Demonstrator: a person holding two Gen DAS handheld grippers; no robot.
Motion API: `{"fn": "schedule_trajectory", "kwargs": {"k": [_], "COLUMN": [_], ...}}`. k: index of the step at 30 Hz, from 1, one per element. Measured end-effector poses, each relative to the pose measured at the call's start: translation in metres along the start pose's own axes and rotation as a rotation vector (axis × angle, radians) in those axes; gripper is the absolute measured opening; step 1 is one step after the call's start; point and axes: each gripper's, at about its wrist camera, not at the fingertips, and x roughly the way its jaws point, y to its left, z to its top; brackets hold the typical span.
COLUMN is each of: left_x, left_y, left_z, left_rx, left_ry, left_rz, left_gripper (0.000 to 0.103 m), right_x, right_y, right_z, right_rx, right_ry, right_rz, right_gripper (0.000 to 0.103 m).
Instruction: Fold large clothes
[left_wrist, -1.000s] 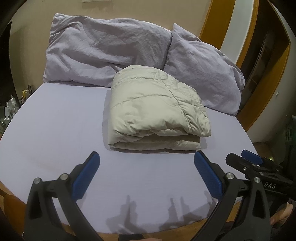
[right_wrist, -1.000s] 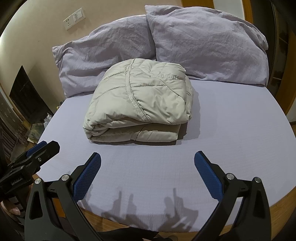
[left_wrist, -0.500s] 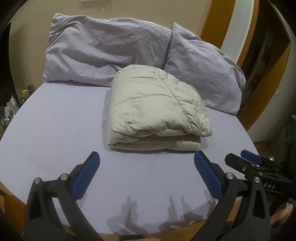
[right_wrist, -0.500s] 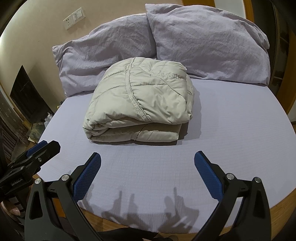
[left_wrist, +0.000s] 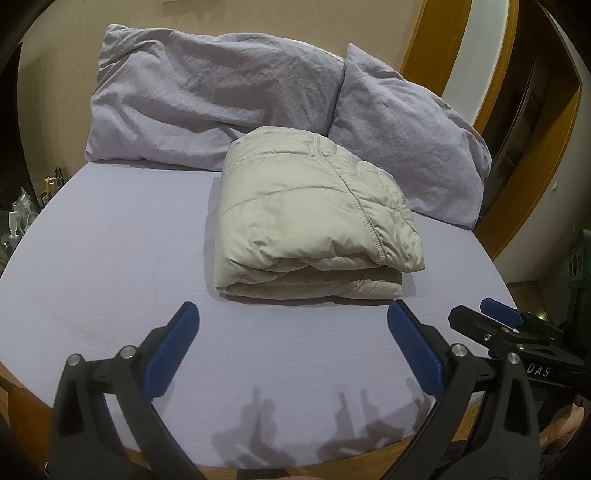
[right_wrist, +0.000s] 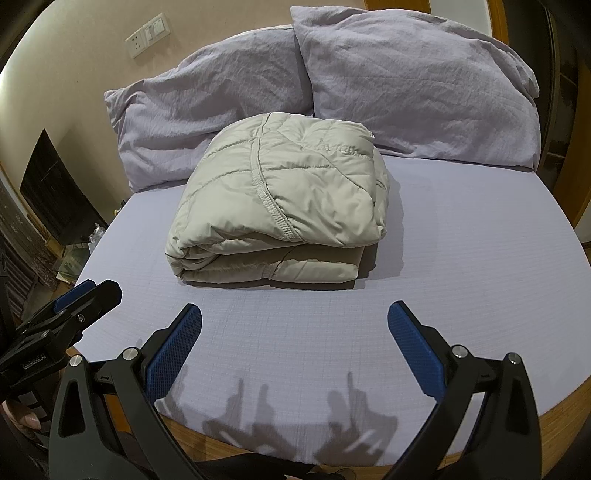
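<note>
Lying folded on bed – beige jacket; left hand-held gripper and right hand-held gripper agape – "DAS" label.

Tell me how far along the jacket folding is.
The folding looks done: the jacket lies as a compact bundle on the bed, in front of the pillows. Nothing is in hand; the left gripper and right gripper are open, off it. Nothing visibly remains.

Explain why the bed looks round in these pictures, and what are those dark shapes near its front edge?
Both wrist views: fisheye lenses bend the straight bed edges into curves. Left wrist view: the shapes are shadows cast on the sheet beneath the open left gripper. Right wrist view: likewise below the open right gripper.
</note>
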Motion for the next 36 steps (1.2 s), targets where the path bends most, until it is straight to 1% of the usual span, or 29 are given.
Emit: {"fn": "schedule_trajectory", "kwargs": {"k": [36], "left_x": [0.0016], "left_y": [-0.0031], "left_z": [-0.0005], "left_rx": [0.0], "left_ry": [-0.001], "left_rz": [0.005], "left_gripper": [0.101], "right_x": [0.0007], "right_y": [-0.001], "right_z": [0.0006], "right_rx": [-0.003], "right_ry": [0.0], "right_rz": [0.003], "right_gripper": [0.102]}}
